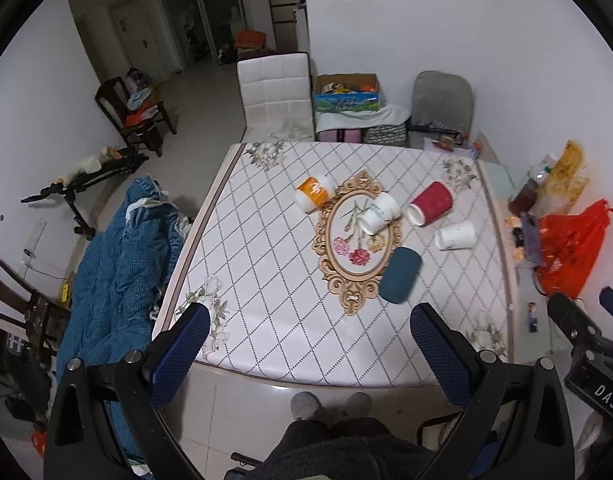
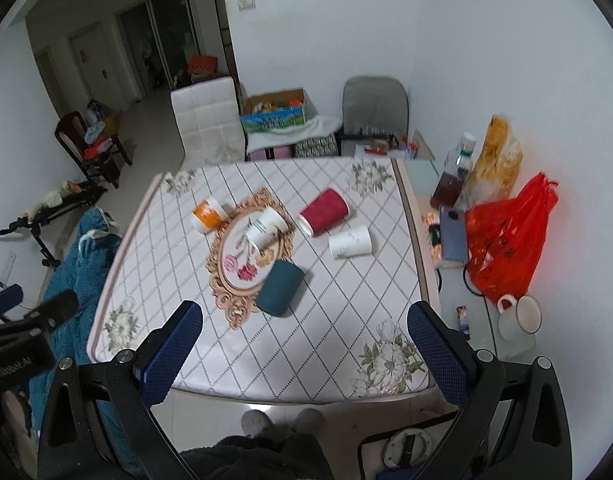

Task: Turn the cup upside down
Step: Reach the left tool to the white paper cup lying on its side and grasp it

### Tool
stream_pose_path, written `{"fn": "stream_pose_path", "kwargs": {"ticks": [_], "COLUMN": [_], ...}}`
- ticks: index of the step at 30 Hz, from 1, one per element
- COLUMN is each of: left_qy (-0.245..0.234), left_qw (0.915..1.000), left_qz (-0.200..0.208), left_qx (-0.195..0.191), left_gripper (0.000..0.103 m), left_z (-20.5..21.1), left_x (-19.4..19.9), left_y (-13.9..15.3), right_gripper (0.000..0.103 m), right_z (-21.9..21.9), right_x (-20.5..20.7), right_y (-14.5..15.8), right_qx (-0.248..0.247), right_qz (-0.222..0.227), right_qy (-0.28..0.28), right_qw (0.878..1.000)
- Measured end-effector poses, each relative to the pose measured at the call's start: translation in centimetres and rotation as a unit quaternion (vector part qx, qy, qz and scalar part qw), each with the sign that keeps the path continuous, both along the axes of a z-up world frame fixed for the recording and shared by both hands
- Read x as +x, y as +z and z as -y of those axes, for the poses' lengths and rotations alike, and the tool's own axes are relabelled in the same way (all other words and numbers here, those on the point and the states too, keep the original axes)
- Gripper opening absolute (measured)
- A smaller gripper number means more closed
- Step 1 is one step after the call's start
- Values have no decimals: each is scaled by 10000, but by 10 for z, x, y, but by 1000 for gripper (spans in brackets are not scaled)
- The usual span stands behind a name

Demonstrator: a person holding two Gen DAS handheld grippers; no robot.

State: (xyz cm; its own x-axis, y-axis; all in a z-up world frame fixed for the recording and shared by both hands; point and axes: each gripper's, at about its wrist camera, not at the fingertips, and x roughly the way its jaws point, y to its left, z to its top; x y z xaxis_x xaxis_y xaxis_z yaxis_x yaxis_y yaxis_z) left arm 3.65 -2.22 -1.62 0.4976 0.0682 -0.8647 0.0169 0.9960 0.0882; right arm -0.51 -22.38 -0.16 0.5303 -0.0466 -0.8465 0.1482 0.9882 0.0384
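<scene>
Several paper cups lie on their sides on the white diamond-patterned table (image 1: 266, 280): an orange one (image 1: 313, 193), a white printed one (image 1: 379, 213), a red one (image 1: 431, 203), a small white one (image 1: 455, 235) and a dark teal one (image 1: 400, 275). They also show in the right wrist view: orange (image 2: 207, 213), white printed (image 2: 265, 227), red (image 2: 324, 211), small white (image 2: 350, 242), teal (image 2: 279, 288). My left gripper (image 1: 310, 332) and right gripper (image 2: 304, 330) are open and empty, held above the table's near edge, short of the cups.
A glass side table at the right holds a red plastic bag (image 2: 506, 240), a bottle (image 2: 452, 178), a phone (image 2: 453, 234) and an enamel mug (image 2: 522, 316). A blue quilt (image 1: 122, 256) lies left of the table. Chairs and a box (image 1: 346, 92) stand behind it.
</scene>
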Motion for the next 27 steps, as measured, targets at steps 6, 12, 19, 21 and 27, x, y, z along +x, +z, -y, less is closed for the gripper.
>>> {"fn": "stream_pose_path", "kwargs": {"ticks": [6, 12, 19, 21, 27], "left_qy": [111, -29, -388, -478, -701], "left_qw": [9991, 9965, 9921, 9906, 9852], "left_qz": [-321, -733, -1082, -1168, -1436], "left_qx": [253, 409, 497, 526, 626], "left_gripper": [103, 103, 103, 103, 103], "left_z": [8, 18, 34, 39, 46], "left_x": [27, 57, 114, 134, 192], "left_y": [-49, -97, -142, -154, -187], "right_gripper": [103, 103, 103, 103, 103], "right_z": [15, 15, 16, 17, 20], "right_x": [24, 41, 63, 69, 94], "right_y": [-70, -138, -201, -216, -264], "right_qx": [38, 45, 96, 144, 288], "right_qz": [-559, -1106, -1719, -1887, -2379], "right_qy": [62, 105, -108, -184, -390], "right_qw": [9984, 9938, 9850, 9818, 9701]}}
